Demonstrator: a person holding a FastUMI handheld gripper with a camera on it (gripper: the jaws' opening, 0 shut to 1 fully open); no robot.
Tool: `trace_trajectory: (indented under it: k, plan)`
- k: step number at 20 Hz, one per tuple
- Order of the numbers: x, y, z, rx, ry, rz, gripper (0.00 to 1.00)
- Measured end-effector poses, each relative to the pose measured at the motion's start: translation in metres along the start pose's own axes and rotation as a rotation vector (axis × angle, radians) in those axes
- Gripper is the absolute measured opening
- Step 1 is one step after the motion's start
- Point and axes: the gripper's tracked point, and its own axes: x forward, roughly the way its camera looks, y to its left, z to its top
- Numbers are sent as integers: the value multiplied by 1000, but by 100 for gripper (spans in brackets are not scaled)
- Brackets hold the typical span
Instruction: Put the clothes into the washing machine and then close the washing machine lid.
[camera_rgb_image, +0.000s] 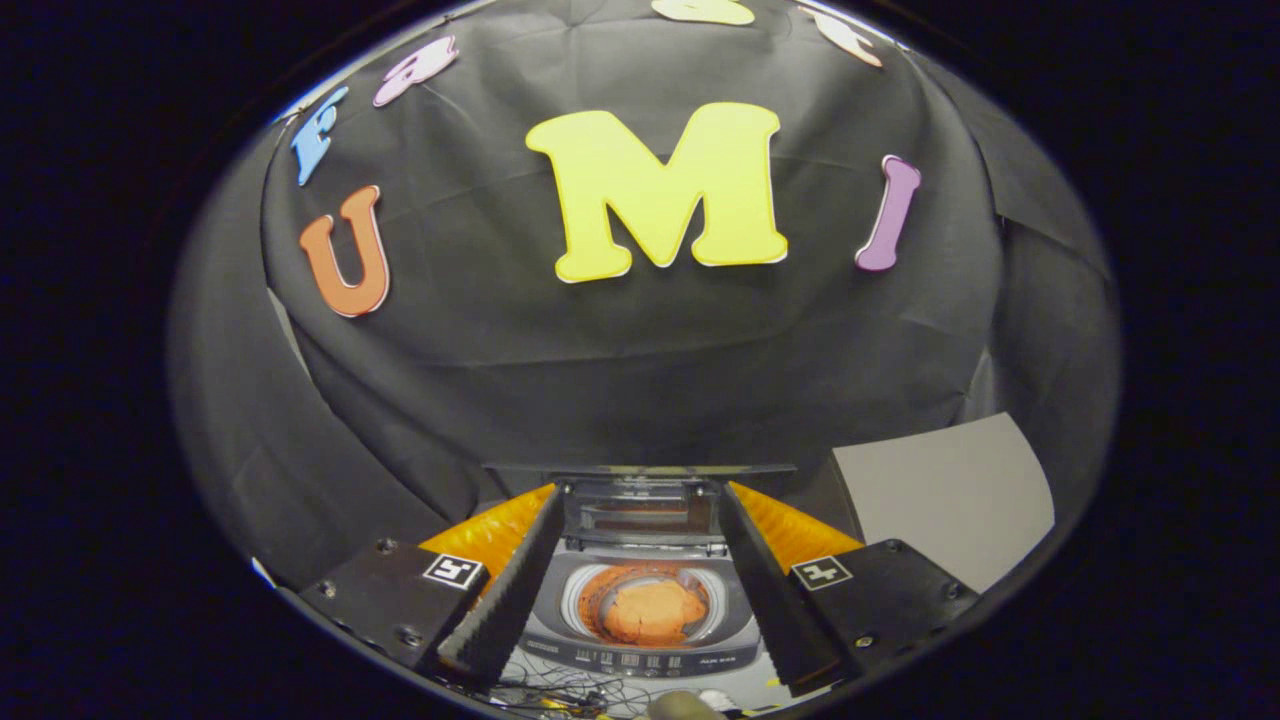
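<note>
Gripper view: clothes (650, 610) in washing machine (640, 655) below parted gripper (640, 640).

A grey board (945, 495) leans against the black cloth wall (640, 350).

Black cloth (640, 340) drapes the back wall in creases; a grey panel (945, 490) leans at its right foot.

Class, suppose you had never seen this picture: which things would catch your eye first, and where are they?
First the orange cloth, lying in the drum of the washer, which sits between the fingers of the open gripper. Next the lid, standing raised behind the drum. A grey board lies to the right beyond the fingers.
</note>
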Motion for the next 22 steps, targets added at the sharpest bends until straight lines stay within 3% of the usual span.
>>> trace_trajectory:
  k: [14,22]
  plan:
    - [144,2,13,-3,162,-16,97]
    - [184,5,-8,-13,243,-17,97]
